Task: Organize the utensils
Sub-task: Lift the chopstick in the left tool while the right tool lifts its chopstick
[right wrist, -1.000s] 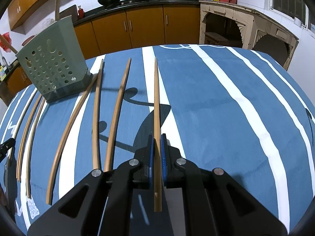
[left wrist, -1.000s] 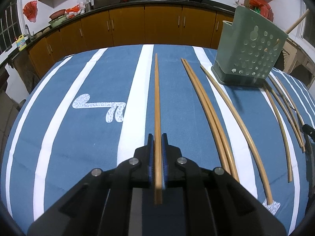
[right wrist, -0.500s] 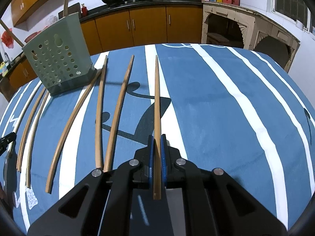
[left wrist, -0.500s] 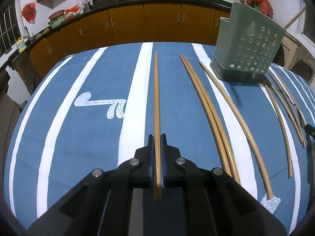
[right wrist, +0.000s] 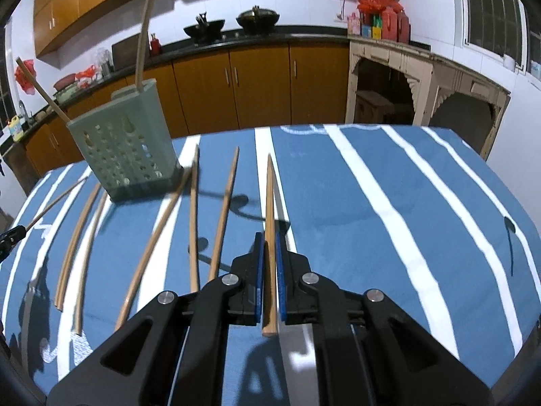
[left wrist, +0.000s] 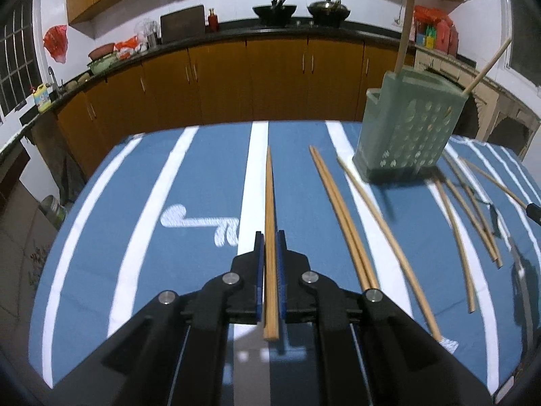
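The left gripper (left wrist: 269, 247) is closed on one wooden chopstick (left wrist: 269, 203), lifted above the striped desk (left wrist: 203, 203). More loose chopsticks (left wrist: 341, 216) lie beside the green perforated holder (left wrist: 405, 135). The right gripper (right wrist: 269, 248) also clamps a second chopstick (right wrist: 269, 209) over the desk.

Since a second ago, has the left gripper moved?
Yes. The left gripper, shut on a chopstick, has risen: the green holder now sits lower in its view.
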